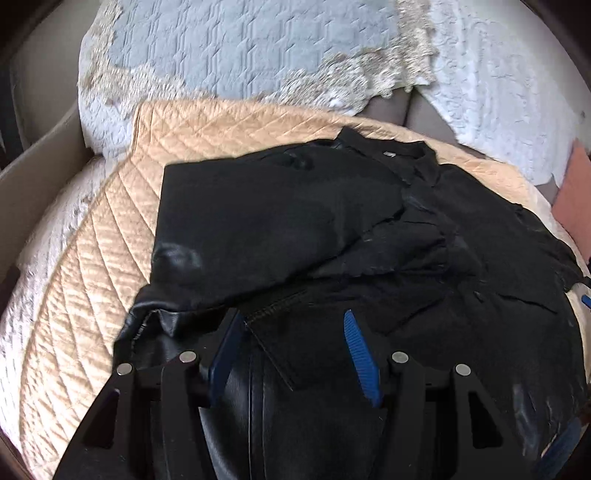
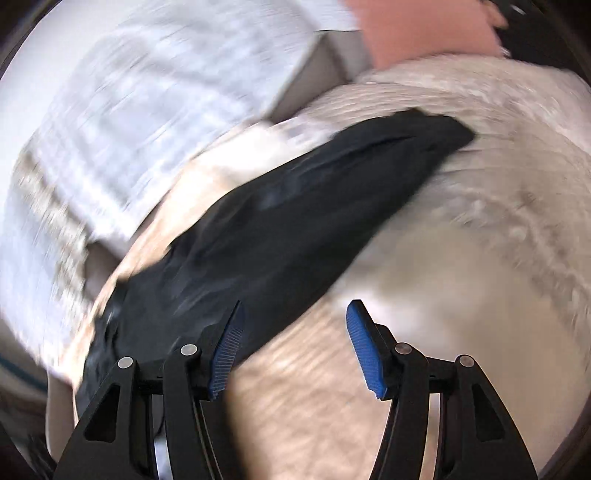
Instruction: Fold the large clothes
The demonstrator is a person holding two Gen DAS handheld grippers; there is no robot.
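Observation:
A large black garment lies spread and partly folded on a peach quilted cover; its collar is at the far side. My left gripper stands open low over the garment's near part, with shiny black cloth and a stitched hem lying between its blue pads. In the blurred right wrist view, a long strip of the black garment runs diagonally across the cover. My right gripper is open over the bare cover beside the garment's edge, nothing between its fingers.
A white textured blanket with a lace border drapes the backrest behind the cover and shows in the right wrist view. A salmon-coloured cushion sits at the far right. A beige padded armrest bounds the left side.

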